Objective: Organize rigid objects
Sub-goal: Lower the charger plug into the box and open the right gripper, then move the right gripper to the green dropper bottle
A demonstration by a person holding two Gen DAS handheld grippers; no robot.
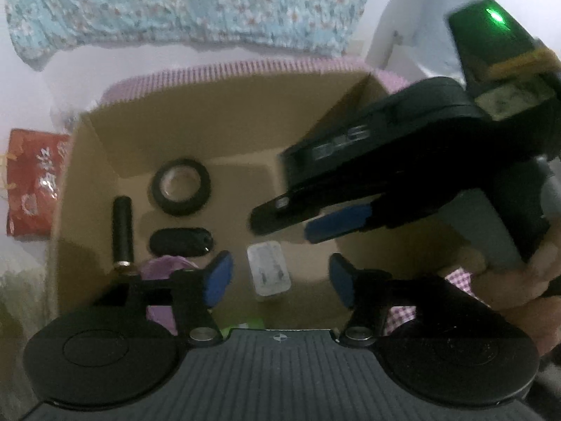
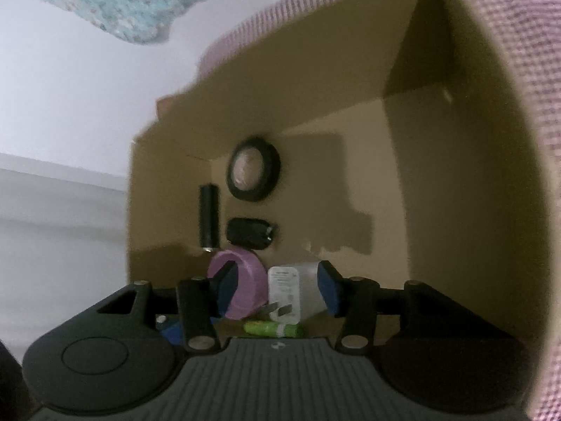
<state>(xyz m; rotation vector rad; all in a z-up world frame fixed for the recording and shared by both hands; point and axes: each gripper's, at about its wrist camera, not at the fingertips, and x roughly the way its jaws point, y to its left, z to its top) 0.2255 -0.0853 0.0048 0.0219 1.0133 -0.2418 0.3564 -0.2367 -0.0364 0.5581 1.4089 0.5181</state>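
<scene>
An open cardboard box (image 1: 91, 161) holds a black tape roll (image 1: 181, 187), a black cylinder (image 1: 122, 233), a black oval fob (image 1: 180, 242), a purple tape roll (image 1: 164, 266) and a white charger (image 1: 268, 272). My left gripper (image 1: 278, 280) is open above the charger, empty. My right gripper (image 1: 312, 222) reaches into the box from the right, above the floor. In the right wrist view the right gripper (image 2: 278, 293) is open, with the white charger (image 2: 294, 293) between its pads, not clamped. The purple tape roll (image 2: 242, 287), a green tube (image 2: 273, 329), the fob (image 2: 250, 233), the cylinder (image 2: 209, 221) and the black tape (image 2: 253, 173) also show there.
The box stands on pink checked cloth (image 1: 245, 66). A red packet (image 1: 33, 182) lies left of the box. A blue floral fabric (image 1: 193, 3) hangs behind. The box's right wall (image 2: 455, 175) is close to the right gripper.
</scene>
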